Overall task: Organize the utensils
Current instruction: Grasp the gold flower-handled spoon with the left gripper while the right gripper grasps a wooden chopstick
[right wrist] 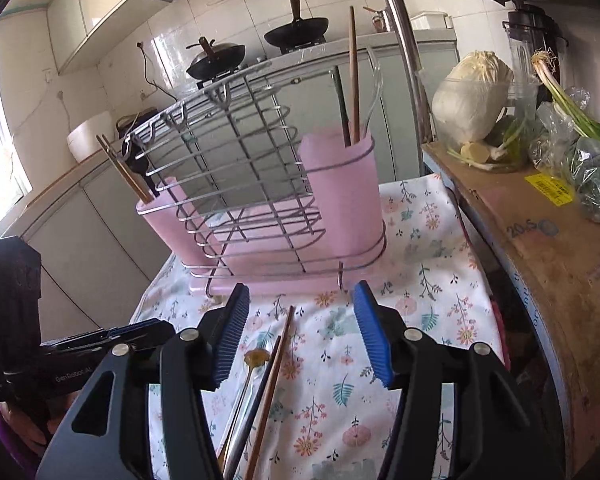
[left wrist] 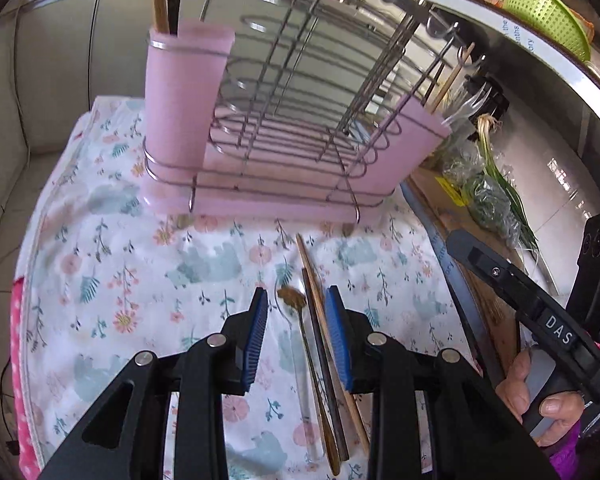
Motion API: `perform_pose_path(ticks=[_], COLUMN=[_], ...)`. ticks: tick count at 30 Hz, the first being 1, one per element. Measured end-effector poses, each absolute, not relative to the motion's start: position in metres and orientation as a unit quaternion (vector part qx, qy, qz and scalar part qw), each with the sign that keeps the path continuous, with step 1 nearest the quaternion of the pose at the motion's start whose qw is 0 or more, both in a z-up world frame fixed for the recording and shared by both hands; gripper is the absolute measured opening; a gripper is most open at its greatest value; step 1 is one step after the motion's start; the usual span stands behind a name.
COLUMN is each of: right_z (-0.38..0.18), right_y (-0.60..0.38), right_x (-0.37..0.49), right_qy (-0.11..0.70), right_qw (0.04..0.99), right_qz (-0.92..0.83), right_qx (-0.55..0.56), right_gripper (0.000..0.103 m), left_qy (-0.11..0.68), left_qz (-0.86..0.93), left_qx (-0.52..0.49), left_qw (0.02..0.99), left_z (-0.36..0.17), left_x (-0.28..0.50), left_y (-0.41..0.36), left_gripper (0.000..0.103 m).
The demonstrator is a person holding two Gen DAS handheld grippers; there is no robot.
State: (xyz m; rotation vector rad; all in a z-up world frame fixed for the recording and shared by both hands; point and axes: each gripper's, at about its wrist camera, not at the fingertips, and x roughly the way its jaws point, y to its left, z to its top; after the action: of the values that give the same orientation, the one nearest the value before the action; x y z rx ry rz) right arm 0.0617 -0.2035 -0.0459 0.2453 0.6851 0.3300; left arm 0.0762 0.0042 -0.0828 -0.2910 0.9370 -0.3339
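A gold spoon (left wrist: 291, 300), a dark chopstick (left wrist: 320, 336) and a wooden chopstick (left wrist: 310, 268) lie side by side on the floral cloth (left wrist: 140, 264). My left gripper (left wrist: 296, 316) is open and empty, its jaws straddling them just above the cloth. My right gripper (right wrist: 300, 328) is open and empty over the same spoon (right wrist: 256, 357) and chopsticks (right wrist: 278, 352). Behind stands a wire rack (left wrist: 284, 120) with pink cups: one (left wrist: 184, 92) holds utensils, another (left wrist: 412, 136) sits at the right. The rack (right wrist: 252, 184) also shows in the right wrist view.
A cardboard box (right wrist: 540, 240) with bagged greens, scallions (right wrist: 572, 108) and a cabbage (right wrist: 472, 96) stands at the right. A green basket (left wrist: 548, 12) sits on a counter. Woks (right wrist: 296, 28) sit on a stove behind. The right gripper's body (left wrist: 532, 300) is close at the left's right.
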Motion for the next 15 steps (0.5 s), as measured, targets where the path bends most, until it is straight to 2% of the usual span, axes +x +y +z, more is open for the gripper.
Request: perform_pose_path(ticks=[3, 7, 9, 11, 15], right_z=[-0.055, -0.064, -0.068, -0.072, -0.079], right_y=[-0.205, -0.21, -0.212, -0.213, -0.216], right_x=[0.058, 0.058, 0.059, 0.059, 0.06], right_qy=[0.353, 0.371, 0.382, 0.393, 0.404], right_qw=[0.911, 0.9, 0.895, 0.888, 0.878], right_qz=[0.168, 0.175, 0.175, 0.176, 0.183], right_qx=[0.133, 0.15, 0.152, 0.161, 0.177], right_gripper=[0.055, 0.054, 0.05, 0.038, 0.035], left_qy=[0.477, 0.496, 0.499, 0.501, 0.509], left_qz=[-0.17, -0.174, -0.182, -0.184, -0.169], left_qx=[-0.144, -0.133, -0.123, -0.108, -0.076], left_qw=[0.851, 0.84, 0.839, 0.839, 0.841], left_z=[-0.101, -0.114, -0.116, -0.118, -0.126], left_x=[0.078, 0.081, 0.083, 0.084, 0.091], left_y=[-0.003, -0.015, -0.023, -0.031, -0.044], left_gripper=[0.028, 0.02, 0.015, 0.014, 0.014])
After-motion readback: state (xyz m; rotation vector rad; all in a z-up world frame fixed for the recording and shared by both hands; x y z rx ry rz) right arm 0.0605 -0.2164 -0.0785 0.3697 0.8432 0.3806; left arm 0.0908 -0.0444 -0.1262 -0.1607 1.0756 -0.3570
